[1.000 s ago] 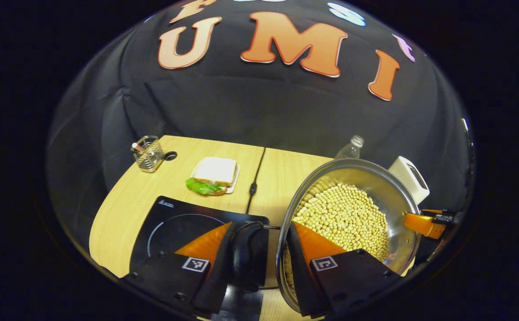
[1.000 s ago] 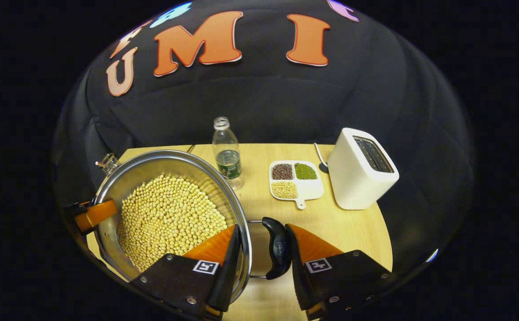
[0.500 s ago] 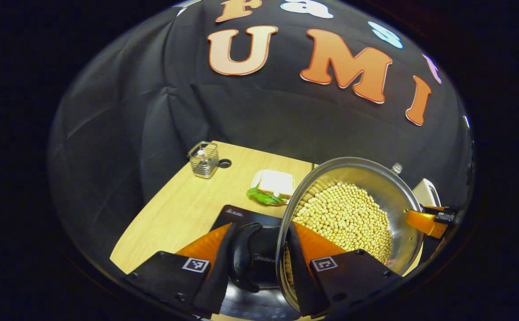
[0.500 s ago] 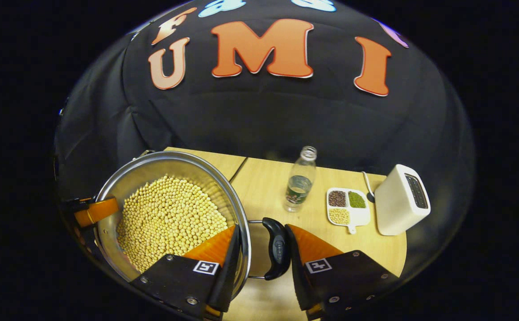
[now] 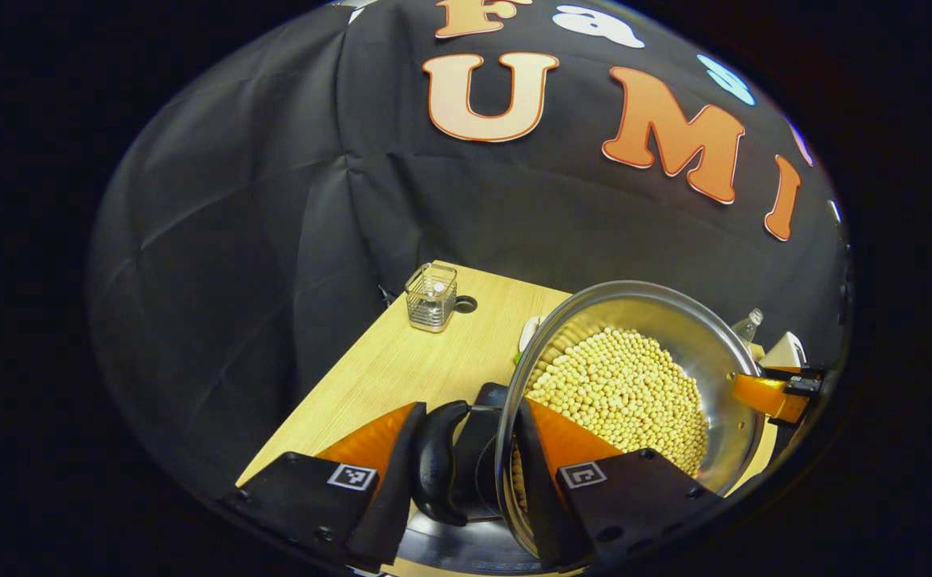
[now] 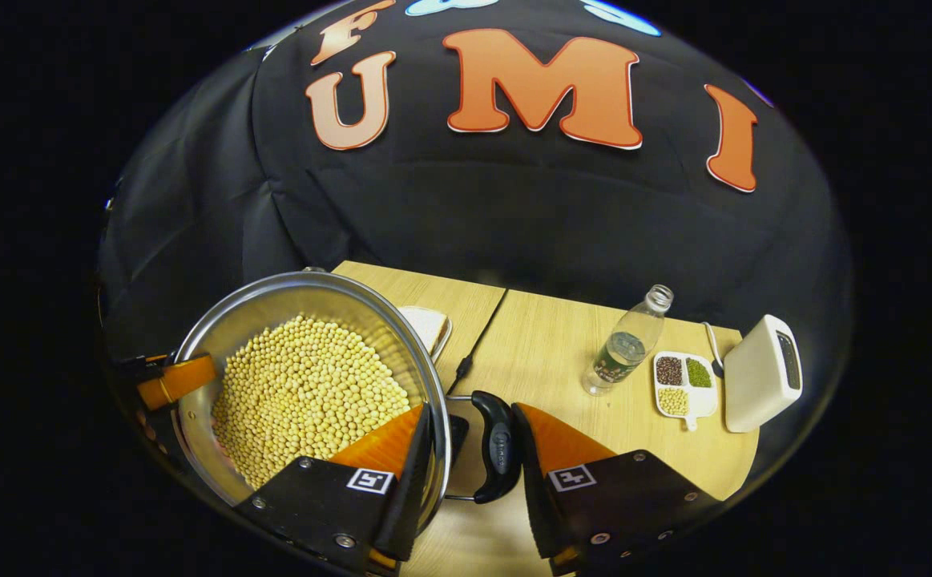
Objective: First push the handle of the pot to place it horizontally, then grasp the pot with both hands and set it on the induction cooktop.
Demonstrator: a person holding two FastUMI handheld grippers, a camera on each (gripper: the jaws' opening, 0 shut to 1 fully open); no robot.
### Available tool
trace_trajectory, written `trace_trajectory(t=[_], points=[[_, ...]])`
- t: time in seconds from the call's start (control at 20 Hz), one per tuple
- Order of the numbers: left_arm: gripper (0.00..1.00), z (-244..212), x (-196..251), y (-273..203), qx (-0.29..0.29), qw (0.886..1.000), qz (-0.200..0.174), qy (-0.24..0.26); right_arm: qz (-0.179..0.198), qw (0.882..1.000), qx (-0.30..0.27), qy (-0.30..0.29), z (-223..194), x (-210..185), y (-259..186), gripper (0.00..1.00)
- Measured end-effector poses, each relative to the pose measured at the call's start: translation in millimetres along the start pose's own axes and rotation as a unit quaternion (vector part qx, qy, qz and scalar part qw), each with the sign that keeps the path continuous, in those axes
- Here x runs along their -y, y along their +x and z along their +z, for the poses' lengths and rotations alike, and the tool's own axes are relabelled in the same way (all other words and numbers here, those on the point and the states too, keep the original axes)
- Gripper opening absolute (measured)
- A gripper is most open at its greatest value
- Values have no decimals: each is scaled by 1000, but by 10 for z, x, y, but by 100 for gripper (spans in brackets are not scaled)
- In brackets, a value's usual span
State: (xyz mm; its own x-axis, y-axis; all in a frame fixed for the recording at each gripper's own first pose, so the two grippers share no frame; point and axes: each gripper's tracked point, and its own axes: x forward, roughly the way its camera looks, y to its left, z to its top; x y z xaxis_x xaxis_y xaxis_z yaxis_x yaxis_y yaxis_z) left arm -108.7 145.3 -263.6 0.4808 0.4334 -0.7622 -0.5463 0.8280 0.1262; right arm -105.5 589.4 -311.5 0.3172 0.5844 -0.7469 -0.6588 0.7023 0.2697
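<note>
With both grippers, left (image 5: 461,461) and right (image 6: 470,457), clenched on its 2 handles, the pot (image 5: 634,385) has swung left, now partly over the cooktop (image 5: 474,553).

Dim booth, sharp centre, warped edges

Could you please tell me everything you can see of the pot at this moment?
The pot is a round, shiny metal vessel, lidless and filled with pale yellow beans. A dark looped handle juts out on each side. The left gripper and the right gripper each straddle a rim and handle, one finger inside. It appears tilted; what lies beneath it is hidden.
</note>
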Motion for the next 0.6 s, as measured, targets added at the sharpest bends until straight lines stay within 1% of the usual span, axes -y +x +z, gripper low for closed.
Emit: trace_trajectory(t=[0.1, 0.2, 0.35, 0.6], points=[[70, -10, -10, 18, -14, 1000, -3, -5, -2, 1000, -9, 1, -33, -59, 66, 56], [68, 31, -63, 18, -24, 1000, -8, -10, -6, 1000, -17, 2, -74, -141, 136, 56], [70, 35, -59, 18, -34, 999, -16, -9, -13, 999, -30, 6, -170, -197, 217, 56], [69, 145, -91, 43, -57, 998, -32, -4, -30, 998, -54, 17, -391, -218, 342, 56]])
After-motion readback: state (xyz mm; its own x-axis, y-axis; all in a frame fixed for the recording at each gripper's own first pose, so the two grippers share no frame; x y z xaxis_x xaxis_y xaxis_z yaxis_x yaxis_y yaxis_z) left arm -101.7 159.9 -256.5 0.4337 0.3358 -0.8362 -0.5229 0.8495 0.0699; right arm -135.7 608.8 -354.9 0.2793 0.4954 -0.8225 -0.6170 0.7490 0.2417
